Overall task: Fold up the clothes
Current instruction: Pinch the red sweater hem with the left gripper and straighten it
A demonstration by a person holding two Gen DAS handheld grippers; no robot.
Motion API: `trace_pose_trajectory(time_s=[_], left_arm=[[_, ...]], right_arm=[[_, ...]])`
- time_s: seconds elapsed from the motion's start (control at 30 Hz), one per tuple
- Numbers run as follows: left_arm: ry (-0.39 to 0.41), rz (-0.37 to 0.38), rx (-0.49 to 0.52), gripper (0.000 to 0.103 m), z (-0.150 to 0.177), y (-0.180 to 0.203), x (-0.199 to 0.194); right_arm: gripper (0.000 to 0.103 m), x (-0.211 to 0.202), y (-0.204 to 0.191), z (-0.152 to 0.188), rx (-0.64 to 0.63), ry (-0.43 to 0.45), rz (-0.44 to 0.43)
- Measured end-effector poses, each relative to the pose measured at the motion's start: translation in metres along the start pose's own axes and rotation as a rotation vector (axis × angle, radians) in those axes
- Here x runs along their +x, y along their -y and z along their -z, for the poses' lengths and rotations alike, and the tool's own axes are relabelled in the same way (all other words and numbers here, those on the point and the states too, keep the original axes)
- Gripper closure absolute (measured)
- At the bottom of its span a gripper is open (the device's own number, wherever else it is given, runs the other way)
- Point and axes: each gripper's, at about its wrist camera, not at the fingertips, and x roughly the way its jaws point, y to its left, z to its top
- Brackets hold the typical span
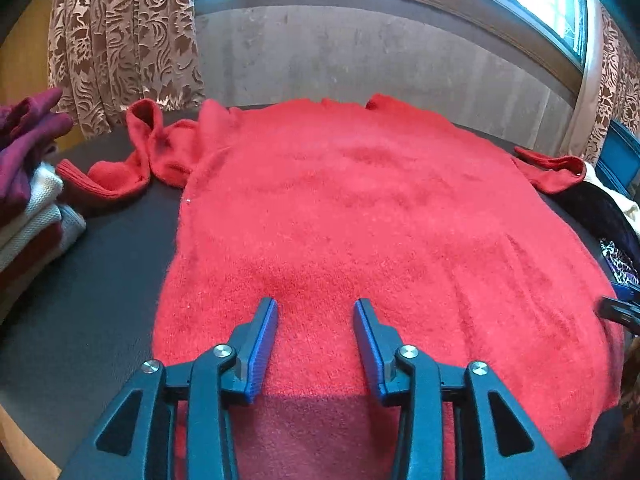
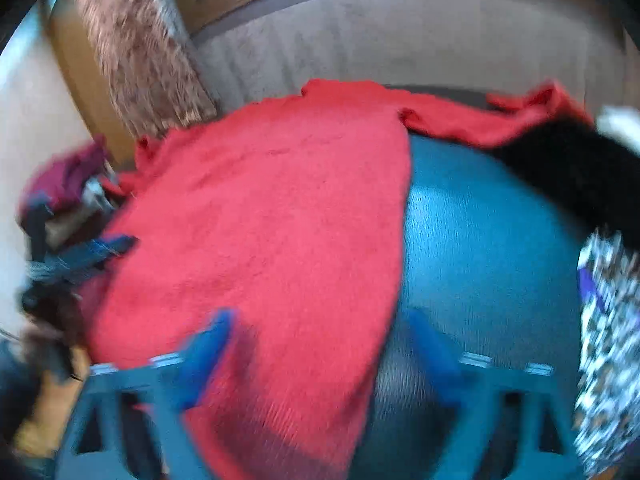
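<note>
A red fuzzy sweater [image 1: 360,208] lies spread flat on the dark table [image 1: 100,280], hem near me, collar at the far edge, one sleeve crumpled at far left [image 1: 132,160] and one out at the right [image 1: 552,168]. My left gripper [image 1: 316,308] is open and empty, its jaws just above the sweater's hem area. In the blurred right wrist view the sweater [image 2: 260,220] fills the left and middle. My right gripper [image 2: 320,320] is open and empty over the sweater's right edge, with the table [image 2: 480,248] under its right finger.
A stack of folded clothes [image 1: 28,200], maroon and white, sits at the table's left. Dark and patterned garments [image 2: 600,320] are piled at the right. A curtain [image 1: 120,40] and wall stand behind the table. The right gripper's tip [image 1: 620,312] shows at the left view's right edge.
</note>
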Motion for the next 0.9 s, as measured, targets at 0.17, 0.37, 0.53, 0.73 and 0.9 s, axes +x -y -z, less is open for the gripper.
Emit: trace_pose_trajectory(time_s=[0.17, 0.37, 0.53, 0.73, 0.9], left_arm=[[-0.007, 0.024, 0.019, 0.060, -0.002, -0.006, 0.002], [-0.042, -0.036, 0.028, 0.060, -0.012, 0.002, -0.002], [0.005, -0.037, 0.050, 0.060, -0.028, 0.017, -0.012], [-0.007, -0.006, 0.088, 0.060, -0.043, 0.033, 0.019], [-0.006, 0.065, -0.021, 0.050, -0.036, 0.020, 0.037]], right_arm=[[0.071, -0.006, -0.003, 0.005, -0.114, -0.047, 0.085], [0.031, -0.013, 0.012, 0.015, -0.081, -0.058, 0.019], [0.001, -0.011, 0.003, 0.016, -0.129, -0.102, -0.038], [0.001, -0.039, 0.057, -0.026, 0.073, 0.051, -0.024], [0.001, -0.052, 0.104, -0.102, 0.029, 0.189, 0.205]])
